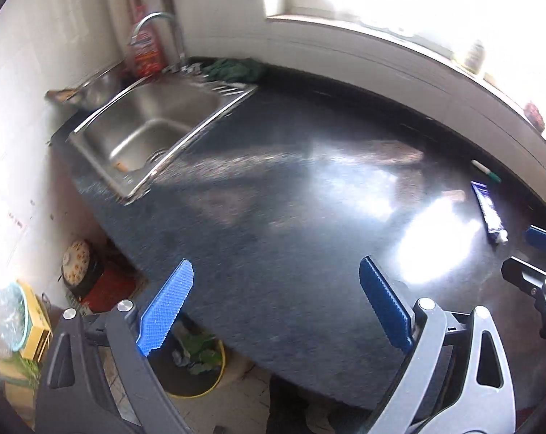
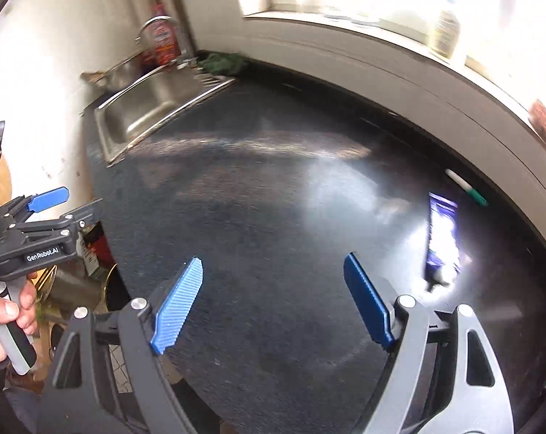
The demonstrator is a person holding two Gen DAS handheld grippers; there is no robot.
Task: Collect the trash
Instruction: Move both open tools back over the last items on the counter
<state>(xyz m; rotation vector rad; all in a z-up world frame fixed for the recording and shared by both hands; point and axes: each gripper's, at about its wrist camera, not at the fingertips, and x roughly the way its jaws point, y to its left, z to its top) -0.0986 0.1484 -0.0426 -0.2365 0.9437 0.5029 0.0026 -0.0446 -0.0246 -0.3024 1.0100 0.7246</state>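
Left gripper [image 1: 276, 311]: jaws wide apart, nothing between the blue pads; above the near edge of the dark countertop [image 1: 291, 199].
Right gripper [image 2: 273, 300]: jaws apart, empty; over the same countertop, right of the left one.
Counts: two grippers; one hand [image 2: 5, 318] in view, on the left gripper's handle at the left edge of the right wrist view; one tube [image 2: 441, 238]; one marker [image 2: 466, 187]; one bin [image 1: 197, 365].
Trash on the counter: blue and white tube, lying flat at the right; white marker with a green end just beyond it, near the far wall; the two close together, whether touching not clear.
Bin: yellow-rimmed, on the floor below the counter's near left edge, green scraps inside.
Surroundings: one steel sink [image 1: 153, 133] set in the far left corner, curved tap [image 1: 157, 21] behind it, red bottle [image 1: 146, 50] beside the tap, dark green cloth [image 1: 236, 68] right of the sink; bright window sill [image 1: 417, 43] along the far right.
In the way: bare counter between the right gripper and the tube.
Writing: "GenRobot.AI" on the left gripper's body; bottle and tube labels too blurred to read.
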